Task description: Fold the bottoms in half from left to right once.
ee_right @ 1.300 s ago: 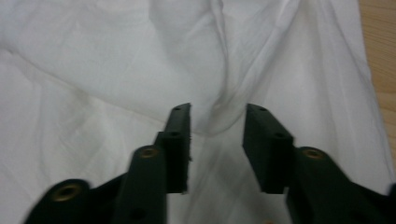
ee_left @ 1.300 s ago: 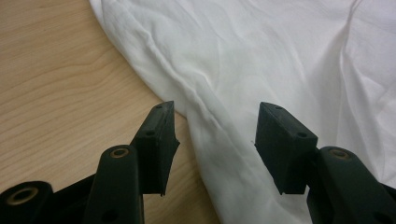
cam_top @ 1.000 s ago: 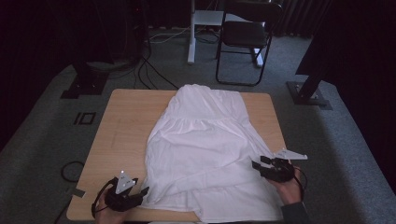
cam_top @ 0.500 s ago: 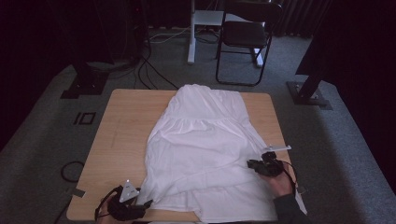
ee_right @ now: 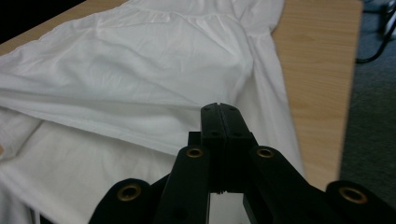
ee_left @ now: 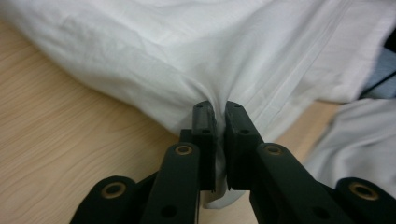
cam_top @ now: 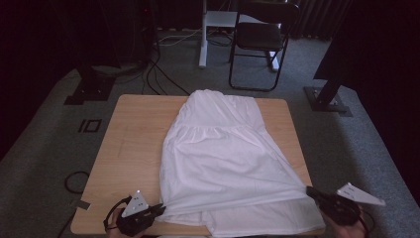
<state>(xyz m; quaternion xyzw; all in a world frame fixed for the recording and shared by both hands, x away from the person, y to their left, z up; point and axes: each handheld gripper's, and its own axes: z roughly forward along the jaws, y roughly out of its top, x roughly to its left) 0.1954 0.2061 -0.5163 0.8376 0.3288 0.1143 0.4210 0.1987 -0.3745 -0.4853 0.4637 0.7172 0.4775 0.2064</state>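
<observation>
**Both grippers pinch the near hem of the white dress**

We see the white dress [cam_top: 223,158] spread flat on the wooden table [cam_top: 133,144], its narrow top end far from us and its wide skirt toward the near edge. Our left gripper [cam_top: 159,210] has just been closing, and in the left gripper view its jaws stand nearly together with a fold of the dress [ee_left: 210,51] bunched between the pads; the cloth gathers into creases right at the fingertips [ee_left: 204,114]. Our right gripper [cam_top: 311,191] has also just been closing. In the right gripper view its jaws meet with no gap showing, and the upper layer of the dress [ee_right: 140,70] runs taut straight into the tips, so we read it as clamped on the hem, though the pinched cloth itself is hidden behind the black jaws.

Between the two grippers the top layer is drawn into a straight ridge, with the lower layer lying loose just below it.

The hands are mostly cut off by the bottom edge of the high view. Beyond the table, a black chair [cam_top: 260,39] stands on the grey carpet, and the room behind it is too dark to make out.
</observation>
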